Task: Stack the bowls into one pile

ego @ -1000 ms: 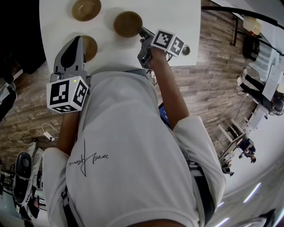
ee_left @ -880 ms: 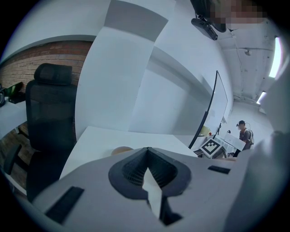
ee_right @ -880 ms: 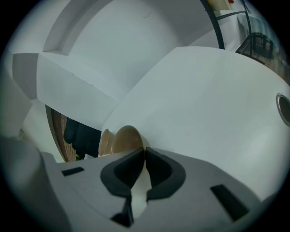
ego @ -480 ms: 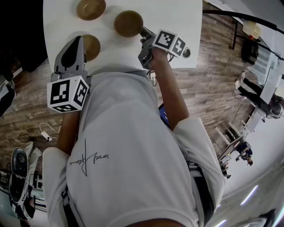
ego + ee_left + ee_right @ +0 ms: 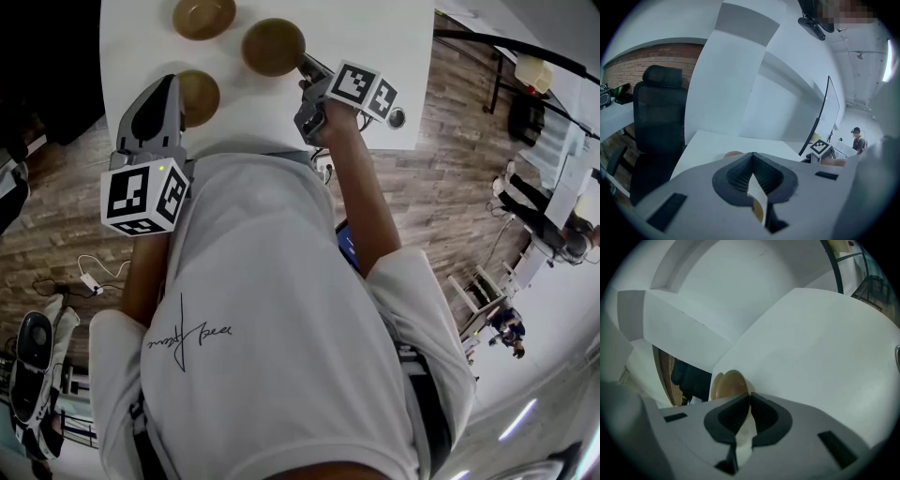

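Little has changed in a second: the right tongs (image 5: 307,67), jaws closed, stay at the middle bowl's (image 5: 273,47) rim. The left tongs (image 5: 167,84), also closed, wait beside the near bowl (image 5: 198,97). With the far bowl (image 5: 204,16), all three sit apart on the worktop (image 5: 375,37), stacking apparently not begun.

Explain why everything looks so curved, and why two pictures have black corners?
Head view: a wide lens bends the floorboards toward the edges; the bowls throw soft shadows on the table. Left gripper view: round black border, bluish cast. Right gripper view: same border; the table edge curves.
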{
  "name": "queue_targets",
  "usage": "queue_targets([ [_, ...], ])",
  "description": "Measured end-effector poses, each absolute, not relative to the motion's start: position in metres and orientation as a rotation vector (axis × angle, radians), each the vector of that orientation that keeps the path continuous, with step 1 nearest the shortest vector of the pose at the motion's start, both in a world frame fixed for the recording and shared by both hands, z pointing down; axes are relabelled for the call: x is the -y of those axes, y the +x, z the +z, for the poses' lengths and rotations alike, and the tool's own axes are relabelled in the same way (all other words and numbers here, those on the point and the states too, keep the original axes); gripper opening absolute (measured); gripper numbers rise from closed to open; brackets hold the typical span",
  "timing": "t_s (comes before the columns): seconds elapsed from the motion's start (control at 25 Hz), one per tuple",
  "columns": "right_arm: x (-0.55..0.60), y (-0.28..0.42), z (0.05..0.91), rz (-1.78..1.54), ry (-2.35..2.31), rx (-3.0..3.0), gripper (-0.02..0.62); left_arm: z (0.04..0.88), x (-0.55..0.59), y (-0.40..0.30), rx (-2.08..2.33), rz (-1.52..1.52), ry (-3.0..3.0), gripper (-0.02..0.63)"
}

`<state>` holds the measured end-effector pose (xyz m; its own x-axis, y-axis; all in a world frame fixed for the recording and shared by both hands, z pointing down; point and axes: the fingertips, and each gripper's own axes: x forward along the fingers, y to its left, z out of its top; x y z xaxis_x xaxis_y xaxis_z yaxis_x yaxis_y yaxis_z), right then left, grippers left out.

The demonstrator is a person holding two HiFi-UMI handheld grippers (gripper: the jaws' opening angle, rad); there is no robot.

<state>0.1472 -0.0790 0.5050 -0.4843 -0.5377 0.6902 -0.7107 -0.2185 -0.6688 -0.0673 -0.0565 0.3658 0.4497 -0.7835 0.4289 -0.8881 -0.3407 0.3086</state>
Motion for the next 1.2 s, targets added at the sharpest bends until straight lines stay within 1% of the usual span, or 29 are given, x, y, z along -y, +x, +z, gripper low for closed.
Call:
queue_targets([
  [1.2, 0.113, 0.094, 0.473, 1.787, 1.392, 2.01, 0.025, 0.365, 0.041, -0.095, 1.474, 0.263, 2.17, 0.003],
])
